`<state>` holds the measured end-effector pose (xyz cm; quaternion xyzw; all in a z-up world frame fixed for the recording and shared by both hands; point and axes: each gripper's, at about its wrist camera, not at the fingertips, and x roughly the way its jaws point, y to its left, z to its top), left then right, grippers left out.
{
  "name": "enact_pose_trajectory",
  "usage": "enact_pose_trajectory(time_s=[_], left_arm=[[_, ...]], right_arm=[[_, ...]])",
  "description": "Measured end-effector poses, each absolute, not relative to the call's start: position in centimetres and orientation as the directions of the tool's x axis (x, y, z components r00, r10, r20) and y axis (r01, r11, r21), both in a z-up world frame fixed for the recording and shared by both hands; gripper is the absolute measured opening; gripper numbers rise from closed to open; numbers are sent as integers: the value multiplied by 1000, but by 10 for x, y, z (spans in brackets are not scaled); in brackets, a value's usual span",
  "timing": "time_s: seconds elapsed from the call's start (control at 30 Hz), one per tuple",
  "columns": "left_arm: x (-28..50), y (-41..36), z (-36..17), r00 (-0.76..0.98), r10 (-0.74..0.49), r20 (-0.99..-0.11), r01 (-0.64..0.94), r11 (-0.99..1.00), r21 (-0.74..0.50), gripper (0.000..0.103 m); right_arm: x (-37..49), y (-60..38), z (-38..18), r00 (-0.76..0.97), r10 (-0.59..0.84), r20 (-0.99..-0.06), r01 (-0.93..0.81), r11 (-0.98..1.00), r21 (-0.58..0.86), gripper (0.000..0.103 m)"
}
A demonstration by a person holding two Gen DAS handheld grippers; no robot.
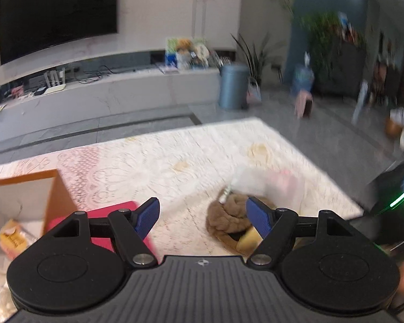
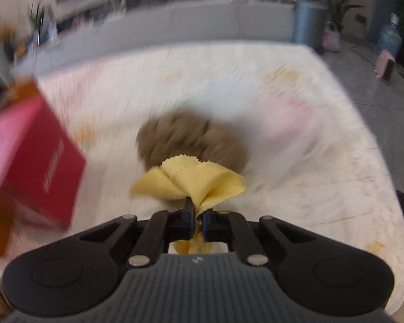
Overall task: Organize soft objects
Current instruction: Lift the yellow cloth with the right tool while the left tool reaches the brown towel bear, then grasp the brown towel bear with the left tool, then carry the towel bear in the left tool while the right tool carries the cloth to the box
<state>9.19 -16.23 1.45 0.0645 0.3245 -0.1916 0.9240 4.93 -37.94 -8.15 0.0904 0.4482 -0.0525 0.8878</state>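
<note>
brown plush (image 2: 191,140): blurring, shape unclear
red box (image 2: 35,158): smearing, running off frame's left edge
yellow cloth (image 1: 249,239): hiding behind blue pad

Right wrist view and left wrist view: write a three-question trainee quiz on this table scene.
1. True or false: the right tool is shut on the yellow cloth.
2. Which lies just beyond the yellow cloth? A) brown furry item B) blue towel C) green sock
3. Fill in: the left tool is ____, with nothing between its pads.

Key: 1 true; 2 A; 3 open.
</note>
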Motion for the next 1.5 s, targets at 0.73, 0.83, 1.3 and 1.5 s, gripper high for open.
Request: enact_pose_trajectory(time_s=[0.73,0.83,1.3,1.5], left_arm=[[176,-278,-123,538,-114,-835,610,736,293,101],[179,-272,-126,570,-109,-814,582,753,306,77],[130,-271,-94,632,-125,-765,659,606,445,65],[127,-242,-59,440,-228,-868,734,648,202,65]], right_arm=[[-4,-479,-74,667,-53,-743,364,893,264,4],[-6,-479,-75,662,-58,-747,368,893,257,4],[-1,-466,-73,672,-20,-740,312,914,259,4],[-1,-464,-72,671,-14,-741,306,916,259,4]])
